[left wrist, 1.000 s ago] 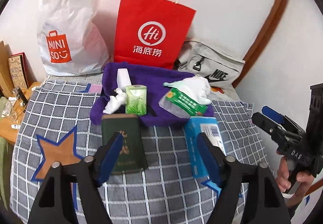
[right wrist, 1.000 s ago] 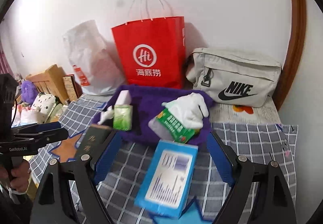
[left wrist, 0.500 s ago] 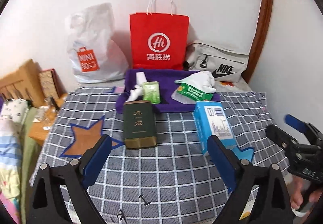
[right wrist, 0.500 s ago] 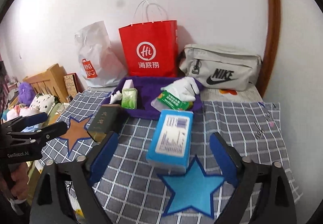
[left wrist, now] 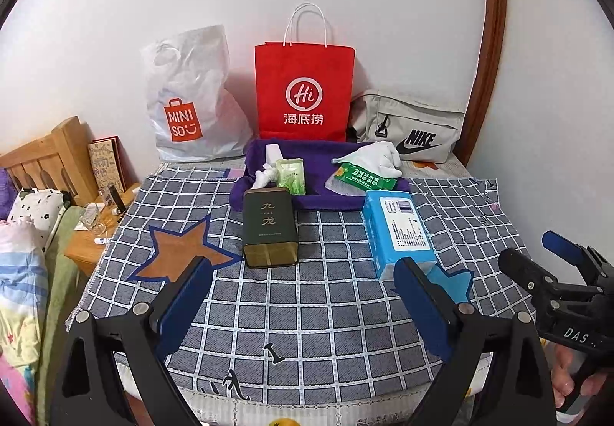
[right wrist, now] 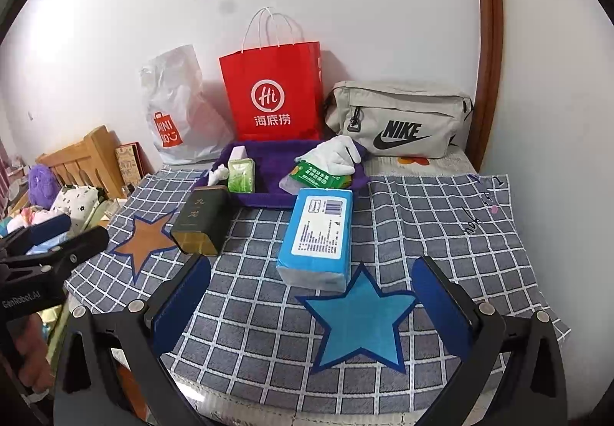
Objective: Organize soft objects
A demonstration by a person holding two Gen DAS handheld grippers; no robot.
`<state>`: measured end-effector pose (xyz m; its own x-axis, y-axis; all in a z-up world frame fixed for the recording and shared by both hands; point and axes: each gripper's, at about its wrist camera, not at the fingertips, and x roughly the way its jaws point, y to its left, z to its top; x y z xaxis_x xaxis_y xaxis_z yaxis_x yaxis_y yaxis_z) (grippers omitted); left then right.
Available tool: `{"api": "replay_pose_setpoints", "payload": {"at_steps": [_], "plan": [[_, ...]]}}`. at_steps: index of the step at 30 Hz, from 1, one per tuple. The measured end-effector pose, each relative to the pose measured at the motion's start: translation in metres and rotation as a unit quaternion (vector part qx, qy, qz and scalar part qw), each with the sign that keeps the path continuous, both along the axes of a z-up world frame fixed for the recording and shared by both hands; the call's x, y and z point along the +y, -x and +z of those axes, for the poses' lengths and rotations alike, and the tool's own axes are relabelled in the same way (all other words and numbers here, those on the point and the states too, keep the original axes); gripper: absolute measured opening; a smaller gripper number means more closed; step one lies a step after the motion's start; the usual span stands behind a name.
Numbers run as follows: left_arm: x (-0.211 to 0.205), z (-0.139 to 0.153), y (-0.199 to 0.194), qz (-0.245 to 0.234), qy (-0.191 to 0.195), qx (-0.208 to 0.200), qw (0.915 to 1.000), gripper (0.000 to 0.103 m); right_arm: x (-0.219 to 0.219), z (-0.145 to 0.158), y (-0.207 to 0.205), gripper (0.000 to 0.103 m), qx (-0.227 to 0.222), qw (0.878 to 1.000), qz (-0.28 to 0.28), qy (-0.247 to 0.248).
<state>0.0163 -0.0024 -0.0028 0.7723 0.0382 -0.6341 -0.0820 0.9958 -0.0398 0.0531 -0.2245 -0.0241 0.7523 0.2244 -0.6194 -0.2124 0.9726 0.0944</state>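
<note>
A blue tissue pack (left wrist: 399, 232) (right wrist: 318, 234) lies on the checked cloth just behind a blue star. A dark green box (left wrist: 268, 228) (right wrist: 201, 218) lies beside an orange star (left wrist: 180, 249). Behind them a purple tray (left wrist: 326, 199) (right wrist: 264, 197) holds a green tissue packet (left wrist: 292, 174), a white glove (left wrist: 378, 157) on a green wipes pack (left wrist: 358, 176), and small white items. My left gripper (left wrist: 303, 307) and right gripper (right wrist: 311, 305) are both open and empty, held back over the table's near edge.
A red paper bag (left wrist: 305, 92), a white Miniso bag (left wrist: 188, 99) and a grey Nike pouch (left wrist: 410, 126) stand against the wall. A wooden bed frame (left wrist: 46, 157) and bedding are at the left. A wooden door frame (left wrist: 487, 42) is at the right.
Both grippers have pulled back from the objects toward the near table edge, so more of the cloth shows. The objects have not moved.
</note>
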Motion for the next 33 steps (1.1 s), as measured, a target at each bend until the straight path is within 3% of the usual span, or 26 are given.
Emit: {"api": "replay_pose_setpoints", "payload": {"at_steps": [33], "plan": [[0.002, 0.003, 0.013, 0.008, -0.003, -0.007, 0.9999, 0.096, 0.002, 0.008, 0.019, 0.103, -0.012, 1.000, 0.008, -0.005]]}}
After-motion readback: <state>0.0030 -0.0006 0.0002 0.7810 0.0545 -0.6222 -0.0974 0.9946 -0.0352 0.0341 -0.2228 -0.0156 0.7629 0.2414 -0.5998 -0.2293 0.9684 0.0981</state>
